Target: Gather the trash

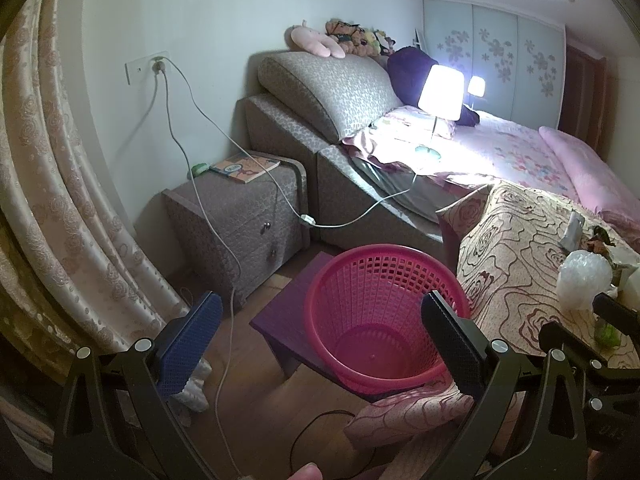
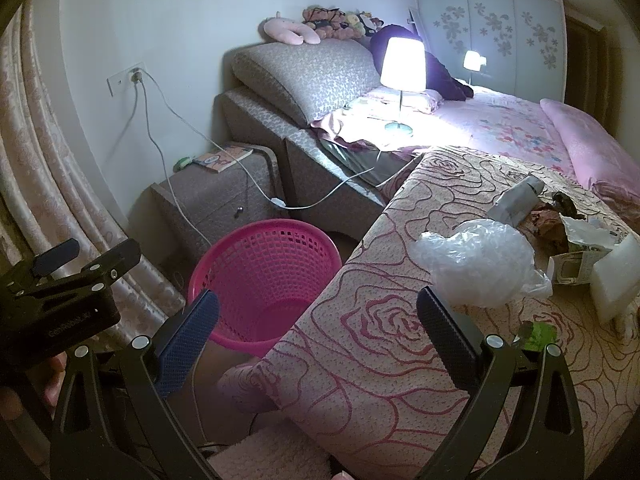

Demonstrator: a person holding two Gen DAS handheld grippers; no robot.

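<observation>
A pink mesh wastebasket (image 1: 380,312) stands on a purple stool (image 1: 288,308) beside the rose-patterned bed cover (image 1: 516,248). My left gripper (image 1: 320,344) is open and empty, just in front of the basket. In the right wrist view the basket (image 2: 264,276) is at left. Trash lies on the cover (image 2: 380,280): a crumpled clear plastic bag (image 2: 480,264), a white wrapper (image 2: 516,200), torn paper and a carton (image 2: 576,256), a white foam block (image 2: 616,280), a green scrap (image 2: 538,336). My right gripper (image 2: 316,340) is open and empty over the cover's edge, short of the bag.
A padded nightstand (image 1: 240,216) with a book (image 1: 244,168) stands by the wall. White cables (image 1: 208,120) hang from the socket across it. A lit lamp (image 1: 440,88) stands on the bed. Curtains (image 1: 60,200) hang at left. The left gripper (image 2: 64,272) shows in the right wrist view.
</observation>
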